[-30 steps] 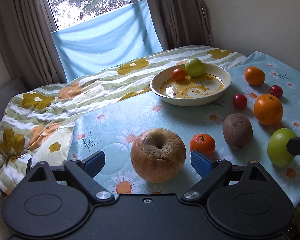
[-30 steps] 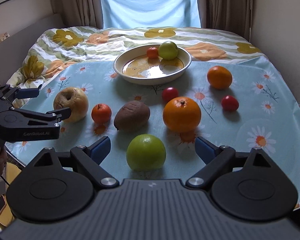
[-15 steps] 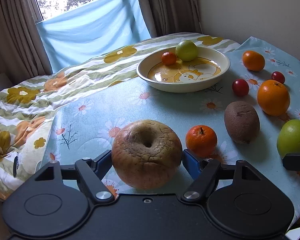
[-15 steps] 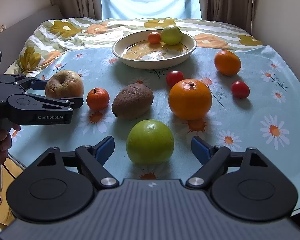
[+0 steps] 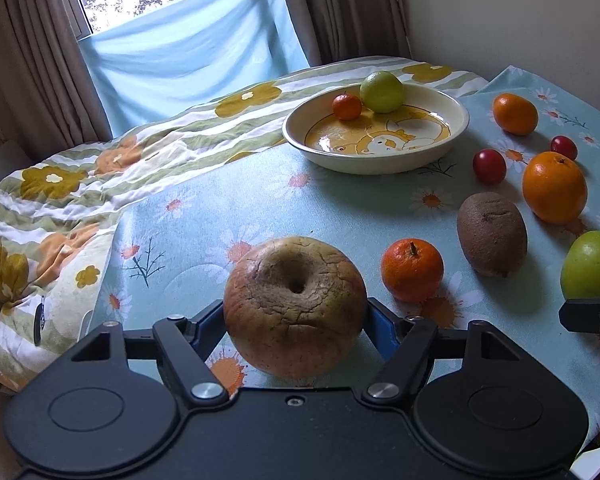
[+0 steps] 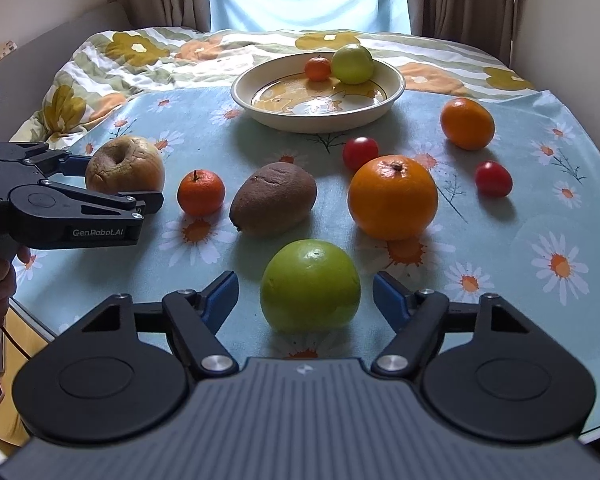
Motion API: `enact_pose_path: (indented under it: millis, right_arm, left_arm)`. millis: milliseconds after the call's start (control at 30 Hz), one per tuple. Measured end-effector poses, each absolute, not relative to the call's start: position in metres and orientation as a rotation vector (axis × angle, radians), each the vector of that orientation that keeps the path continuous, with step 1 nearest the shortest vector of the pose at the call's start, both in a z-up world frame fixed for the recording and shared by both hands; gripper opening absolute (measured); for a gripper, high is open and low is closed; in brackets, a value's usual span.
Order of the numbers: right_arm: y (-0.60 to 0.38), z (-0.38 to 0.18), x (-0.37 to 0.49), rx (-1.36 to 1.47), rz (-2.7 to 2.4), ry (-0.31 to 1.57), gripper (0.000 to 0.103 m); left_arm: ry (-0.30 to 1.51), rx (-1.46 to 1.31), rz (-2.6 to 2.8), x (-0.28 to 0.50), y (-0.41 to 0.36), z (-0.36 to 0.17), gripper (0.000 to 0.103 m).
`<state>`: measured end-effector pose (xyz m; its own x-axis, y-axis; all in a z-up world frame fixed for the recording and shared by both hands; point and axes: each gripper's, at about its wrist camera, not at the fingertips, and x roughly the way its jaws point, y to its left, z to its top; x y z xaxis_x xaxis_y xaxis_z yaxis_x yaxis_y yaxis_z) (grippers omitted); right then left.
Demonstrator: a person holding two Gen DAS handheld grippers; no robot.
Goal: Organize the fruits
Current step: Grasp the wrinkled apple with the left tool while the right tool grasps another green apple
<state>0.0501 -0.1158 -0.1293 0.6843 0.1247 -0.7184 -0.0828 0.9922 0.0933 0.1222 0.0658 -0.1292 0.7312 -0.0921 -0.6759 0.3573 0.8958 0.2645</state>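
A wrinkled brown apple [image 5: 296,304] sits on the daisy tablecloth between the fingers of my left gripper [image 5: 296,320], which touch both its sides. It also shows in the right wrist view [image 6: 125,165]. My right gripper [image 6: 306,300] is open around a green apple [image 6: 310,285], with gaps on both sides. A cream bowl [image 6: 392,92] at the back holds a small tangerine [image 6: 317,68] and a green apple [image 6: 353,64].
Loose on the cloth: a tangerine [image 6: 201,193], a kiwi [image 6: 274,198], a large orange [image 6: 393,197], a smaller orange [image 6: 467,123], two red cherry tomatoes [image 6: 360,153] [image 6: 493,179]. A flowered sheet [image 6: 132,56] covers the far side. The table edge runs close below both grippers.
My left gripper moved forward and closed in on the brown apple until its fingers touch it. My right gripper moved forward around the green apple and stays open.
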Motion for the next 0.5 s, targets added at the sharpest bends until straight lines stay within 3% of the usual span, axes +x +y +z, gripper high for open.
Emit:
enact_pose_path:
  millis: [67,267,367,500]
  right_arm:
    - [-0.116,-0.130,0.051,0.055,0.118,0.816,0.082]
    - [-0.115,-0.133,0.053,0.049,0.120,0.832,0.081]
    - [-0.115,-0.134,0.052,0.039,0.126,0.837,0.070]
    - [-0.117,-0.134,0.050,0.037,0.139,0.836,0.068]
  left_arm:
    - [0.712,0.396,-0.249,0.120,0.067,-0.129,0.077]
    - [0.711,0.399,-0.220,0.112,0.071,-0.130,0.077]
    - [0.714,0.393,-0.212,0.109,0.072,-0.130,0.077]
    - [0.696,0.387,-0.198,0.103,0.072,-0.127,0.077]
